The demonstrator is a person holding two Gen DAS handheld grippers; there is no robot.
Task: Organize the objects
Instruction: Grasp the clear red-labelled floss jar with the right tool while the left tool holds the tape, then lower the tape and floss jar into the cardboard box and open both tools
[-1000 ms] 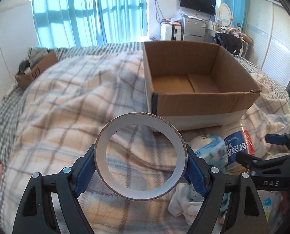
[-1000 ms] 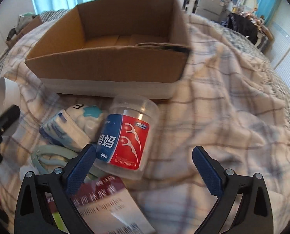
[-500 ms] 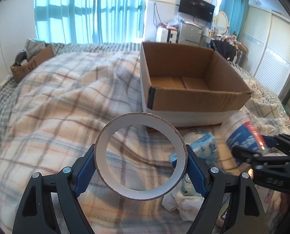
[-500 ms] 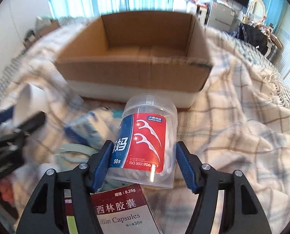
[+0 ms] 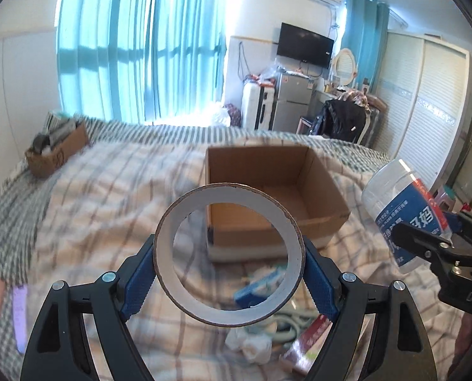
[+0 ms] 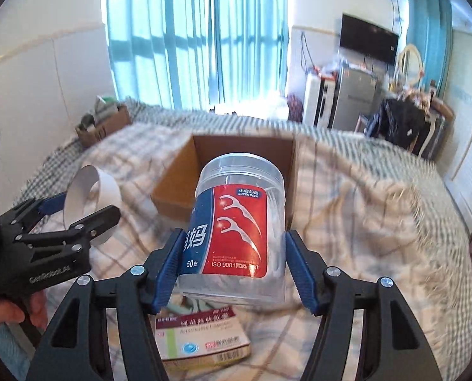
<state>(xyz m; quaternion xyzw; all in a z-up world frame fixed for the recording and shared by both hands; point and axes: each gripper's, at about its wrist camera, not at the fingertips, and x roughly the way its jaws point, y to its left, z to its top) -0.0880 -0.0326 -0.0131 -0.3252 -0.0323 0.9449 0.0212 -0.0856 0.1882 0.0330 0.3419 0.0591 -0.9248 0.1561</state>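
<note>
My left gripper (image 5: pixel 229 260) is shut on a white tape roll (image 5: pixel 236 194), held upright above the plaid bed. The right gripper (image 6: pixel 232 254) is shut on a clear floss-pick jar (image 6: pixel 236 222) with a red and blue label, lifted clear of the blanket. An open cardboard box (image 5: pixel 321 187), empty inside, stands on the bed beyond both grippers. In the left wrist view the jar (image 5: pixel 404 209) hangs at the right in the right gripper (image 5: pixel 442 244). In the right wrist view the tape roll (image 6: pixel 99 190) and left gripper (image 6: pixel 77 219) show at the left.
Below the grippers lie a medicine box (image 6: pixel 201 336), a blue and white packet (image 5: pixel 261 285), a crumpled white item (image 5: pixel 251 346) and a pale green looped thing (image 5: pixel 286 324). A small brown box (image 5: pixel 58 152) sits at the bed's far left. A hand (image 6: pixel 10 314) holds the left gripper.
The right gripper closed on the floss-pick jar and lifted it off the bed. Both grippers rose and tilted up; the box now looks smaller and lower. The tape roll stayed gripped.
</note>
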